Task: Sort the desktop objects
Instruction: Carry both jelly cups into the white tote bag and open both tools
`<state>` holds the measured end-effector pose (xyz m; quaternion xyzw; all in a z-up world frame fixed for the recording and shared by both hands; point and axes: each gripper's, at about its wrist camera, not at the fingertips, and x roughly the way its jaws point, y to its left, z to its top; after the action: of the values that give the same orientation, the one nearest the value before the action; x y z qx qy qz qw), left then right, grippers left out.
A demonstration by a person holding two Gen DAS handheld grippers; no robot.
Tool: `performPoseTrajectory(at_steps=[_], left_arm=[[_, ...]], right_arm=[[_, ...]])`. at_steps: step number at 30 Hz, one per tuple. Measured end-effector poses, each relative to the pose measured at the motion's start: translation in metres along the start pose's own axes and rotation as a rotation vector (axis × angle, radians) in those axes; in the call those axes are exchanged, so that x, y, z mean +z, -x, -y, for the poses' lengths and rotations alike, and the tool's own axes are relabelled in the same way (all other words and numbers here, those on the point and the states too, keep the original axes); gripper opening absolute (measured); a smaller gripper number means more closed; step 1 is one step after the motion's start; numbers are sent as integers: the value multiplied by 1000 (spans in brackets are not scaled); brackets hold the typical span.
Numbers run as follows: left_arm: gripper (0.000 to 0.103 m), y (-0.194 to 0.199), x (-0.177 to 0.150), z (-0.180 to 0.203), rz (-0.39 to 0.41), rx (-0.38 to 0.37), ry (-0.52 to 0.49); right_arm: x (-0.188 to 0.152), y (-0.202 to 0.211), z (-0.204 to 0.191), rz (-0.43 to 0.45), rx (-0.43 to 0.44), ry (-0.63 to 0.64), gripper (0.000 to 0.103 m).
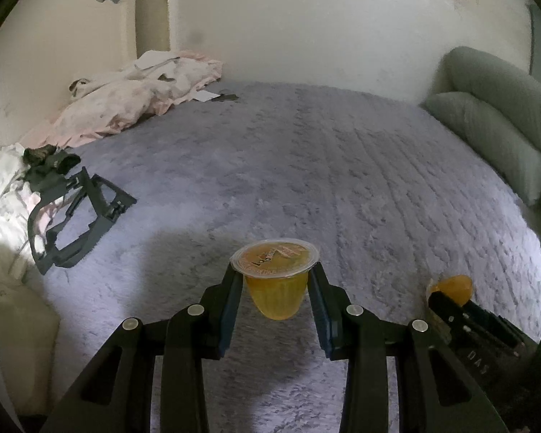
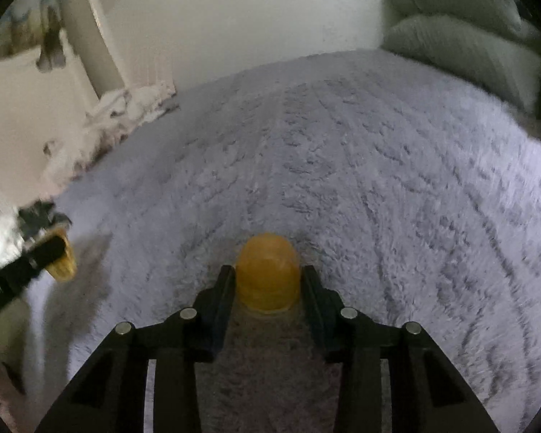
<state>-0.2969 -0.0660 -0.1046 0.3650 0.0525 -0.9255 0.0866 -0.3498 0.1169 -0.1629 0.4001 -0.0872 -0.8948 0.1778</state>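
My left gripper [image 1: 275,275] is shut on a clear jelly cup [image 1: 276,290] with orange filling. The cup is upright, foil lid on top, and hangs above the grey fluffy blanket [image 1: 306,151]. In the right wrist view the same cup [image 2: 64,270] and the left gripper [image 2: 56,252] show blurred at the left edge. My right gripper [image 2: 267,270] is shut on a second orange jelly cup [image 2: 267,278], turned dome-up, low over the blanket [image 2: 342,162]. Whether it touches the fabric I cannot tell. From the left wrist view the right gripper [image 1: 447,297] and its cup [image 1: 456,285] sit at the lower right.
A black folding frame [image 1: 79,216] lies on the blanket's left side beside dark and white clothes [image 1: 3,187]. Crumpled pink-white bedding [image 1: 133,93] is piled at the far left by the wall. Green pillows [image 1: 494,122] [image 2: 461,36] line the right edge.
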Motion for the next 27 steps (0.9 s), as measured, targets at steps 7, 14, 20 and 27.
performPoseTrajectory(at_steps=[7,14,20,27], left_arm=[[37,52,14,-15,76,30,36],[37,140,-10,-70,158,223,121],[37,195,-13,-159,151,266,338],[37,197,-38,-233,60,390,509]], right_arm=[[8,34,-26,132,166,60,35],[15,91,-70,215,381,134,35],[7,130,-147,173,500,271,35],[-1,126,-269,-1,828,294,35]])
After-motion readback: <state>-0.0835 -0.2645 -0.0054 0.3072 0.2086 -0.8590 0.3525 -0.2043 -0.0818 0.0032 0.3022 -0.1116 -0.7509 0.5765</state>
